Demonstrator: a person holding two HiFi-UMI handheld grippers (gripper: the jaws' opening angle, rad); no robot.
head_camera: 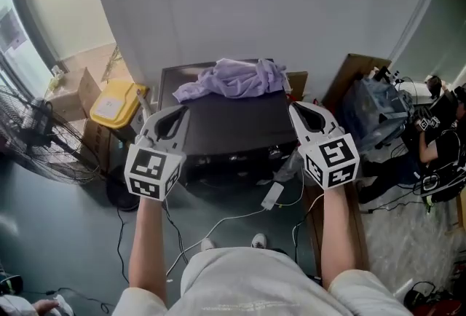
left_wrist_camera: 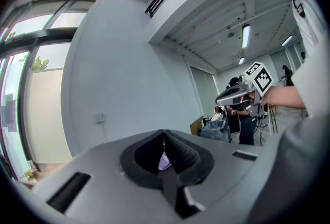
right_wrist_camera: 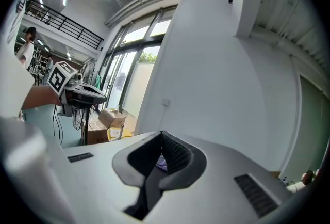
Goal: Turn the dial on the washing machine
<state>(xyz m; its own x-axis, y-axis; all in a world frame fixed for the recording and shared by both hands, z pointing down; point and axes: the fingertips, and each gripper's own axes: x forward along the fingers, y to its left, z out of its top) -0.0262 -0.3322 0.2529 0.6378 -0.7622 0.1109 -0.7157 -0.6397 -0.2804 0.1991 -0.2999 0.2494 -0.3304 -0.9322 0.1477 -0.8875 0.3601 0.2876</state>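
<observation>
In the head view the dark washing machine (head_camera: 233,134) stands against the wall below me, with a lavender cloth (head_camera: 234,79) heaped on its top. Its control strip (head_camera: 240,156) runs along the front edge; I cannot make out the dial there. My left gripper (head_camera: 177,112) hovers over the machine's left front corner and my right gripper (head_camera: 295,109) over the right front corner, both above it and touching nothing. In the left gripper view the jaws (left_wrist_camera: 164,133) meet with nothing between them; in the right gripper view the jaws (right_wrist_camera: 161,134) are likewise closed and empty.
A standing fan (head_camera: 36,134), cardboard boxes (head_camera: 69,92) and a yellow container (head_camera: 115,103) crowd the left. Cables (head_camera: 233,218) and a white adapter (head_camera: 273,196) lie on the floor in front. A blue bag (head_camera: 375,114) and a seated person (head_camera: 439,134) are at the right.
</observation>
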